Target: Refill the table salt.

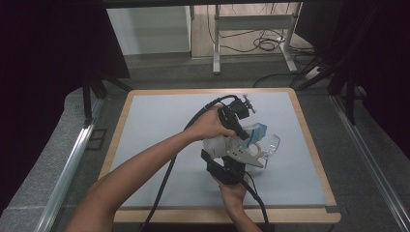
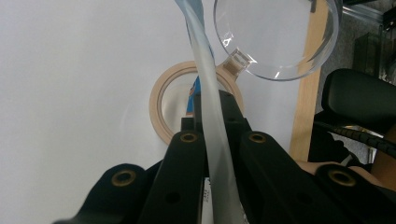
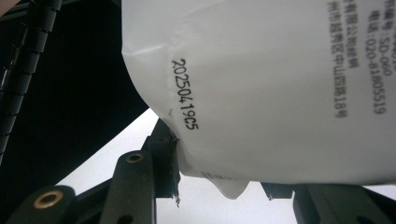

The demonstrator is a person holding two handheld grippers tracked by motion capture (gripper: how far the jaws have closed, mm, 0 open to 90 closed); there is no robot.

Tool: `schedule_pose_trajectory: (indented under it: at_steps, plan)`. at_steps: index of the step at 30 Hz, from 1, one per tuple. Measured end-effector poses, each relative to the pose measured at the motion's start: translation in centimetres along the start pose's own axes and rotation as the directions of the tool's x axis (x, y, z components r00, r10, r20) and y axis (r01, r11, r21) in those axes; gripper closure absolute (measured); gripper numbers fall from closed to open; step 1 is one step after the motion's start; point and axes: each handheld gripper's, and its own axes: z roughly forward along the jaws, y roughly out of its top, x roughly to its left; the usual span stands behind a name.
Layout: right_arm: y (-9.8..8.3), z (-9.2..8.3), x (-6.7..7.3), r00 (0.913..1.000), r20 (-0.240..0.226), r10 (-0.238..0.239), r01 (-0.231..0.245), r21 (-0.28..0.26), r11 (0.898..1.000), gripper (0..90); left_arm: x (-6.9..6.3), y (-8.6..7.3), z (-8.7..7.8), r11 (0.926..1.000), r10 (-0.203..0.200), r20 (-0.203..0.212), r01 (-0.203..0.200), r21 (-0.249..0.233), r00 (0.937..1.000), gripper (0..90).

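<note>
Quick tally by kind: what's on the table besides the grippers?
Pouch: 1
Tape roll: 1
Clear cup: 1
Total: 3

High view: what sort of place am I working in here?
Probably a lab or recording workspace, not a home: a wood-edged table with a pale blue-grey top, black curtains on both sides, and loose black cables on the floor beneath a metal-legged desk.

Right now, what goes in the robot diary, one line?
left gripper: shut on bag edge | right gripper: shut on white bag | clear bowl, tape roll: on table
</note>
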Motion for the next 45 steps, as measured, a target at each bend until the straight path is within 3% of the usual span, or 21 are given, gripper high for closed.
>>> schedule_pose_trajectory:
  at_steps: [45]
  plan:
    - [-0.20, 0.16, 0.42, 0.9997, 0.026, -0.002, 0.003, -0.028, 1.000, 56.2, -0.22, 0.11, 0.02, 0.9999, 0.008, 0.004, -0.008, 0.011, 1.0000, 89.9]
